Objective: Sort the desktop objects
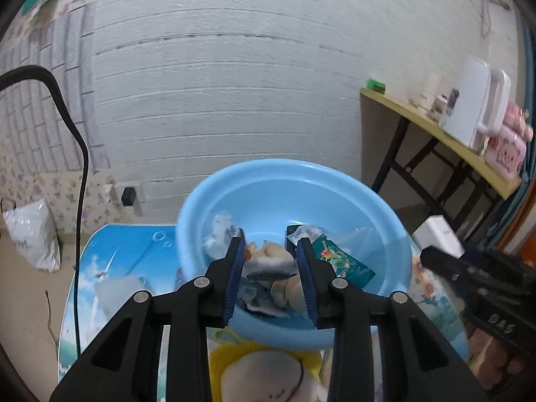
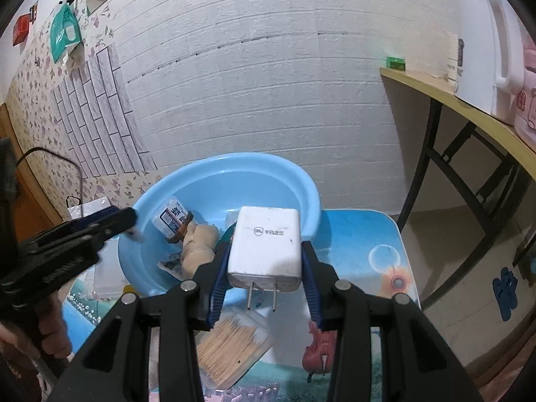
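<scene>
Carrying a white charger (image 2: 266, 246) toward the blue basin (image 2: 303, 181) in my right claw (image 2: 268, 268).

My right claw is clamped on the charger's two sides, its prongs pointing back at the camera and its long axis running forward toward the basin, which lies just ahead and slightly left. My left claw (image 1: 269, 268) hangs over the basin's near rim, its jaws parted and gripping nothing, a plush toy (image 1: 278, 268) below them. My judgement: the right claw is the nearer to drop it in.
</scene>
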Tool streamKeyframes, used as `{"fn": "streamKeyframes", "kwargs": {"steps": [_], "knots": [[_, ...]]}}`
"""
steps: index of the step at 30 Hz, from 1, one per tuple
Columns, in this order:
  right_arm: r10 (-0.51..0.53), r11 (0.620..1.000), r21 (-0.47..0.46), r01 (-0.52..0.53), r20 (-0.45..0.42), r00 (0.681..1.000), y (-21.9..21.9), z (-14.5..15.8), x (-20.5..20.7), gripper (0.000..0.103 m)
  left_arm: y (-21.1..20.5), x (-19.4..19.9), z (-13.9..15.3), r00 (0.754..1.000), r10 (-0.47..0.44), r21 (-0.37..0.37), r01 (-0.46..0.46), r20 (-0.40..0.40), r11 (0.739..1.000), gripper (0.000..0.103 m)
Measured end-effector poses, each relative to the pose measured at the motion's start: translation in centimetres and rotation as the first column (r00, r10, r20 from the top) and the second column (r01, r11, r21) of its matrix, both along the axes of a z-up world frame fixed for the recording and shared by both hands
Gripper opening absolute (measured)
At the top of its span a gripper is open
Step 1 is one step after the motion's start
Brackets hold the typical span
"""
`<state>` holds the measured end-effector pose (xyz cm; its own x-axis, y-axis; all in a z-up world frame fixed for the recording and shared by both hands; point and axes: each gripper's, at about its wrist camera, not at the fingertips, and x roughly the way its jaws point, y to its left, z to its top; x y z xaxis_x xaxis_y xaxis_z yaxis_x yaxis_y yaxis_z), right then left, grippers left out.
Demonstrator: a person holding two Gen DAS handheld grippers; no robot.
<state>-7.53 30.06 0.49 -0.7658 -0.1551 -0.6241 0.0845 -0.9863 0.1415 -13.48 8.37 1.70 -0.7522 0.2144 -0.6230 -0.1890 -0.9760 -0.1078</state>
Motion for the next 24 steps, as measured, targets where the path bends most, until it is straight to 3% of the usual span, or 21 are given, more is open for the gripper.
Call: {"fn": "streamKeyframes", "kwargs": {"steps": [8, 18, 24], "knots": [[-0.005, 0.999, 0.043, 0.003, 0.039, 0.999, -1.1, -1.3, -2.1, 0.039, 2.2, -1.0, -1.9, 0.998, -0.047, -0.096, 0.043, -0.040, 0.994, 0.032], [0.037, 0.998, 0.056, -0.040, 0.059, 0.998, -3.3, -2.4, -3.5, 0.039, -0.5, -0.4, -2.2, 0.997, -0.070, -0.016, 0.070, -0.010, 0.997, 0.034], [0.055, 0.996, 0.061, -0.059, 0.072, 0.996, -4.2, -2.8, -3.7, 0.039, -3.3, 2.0, -1.6, 0.999, -0.051, -0.013, 0.051, -0.020, 0.999, 0.050]]}}
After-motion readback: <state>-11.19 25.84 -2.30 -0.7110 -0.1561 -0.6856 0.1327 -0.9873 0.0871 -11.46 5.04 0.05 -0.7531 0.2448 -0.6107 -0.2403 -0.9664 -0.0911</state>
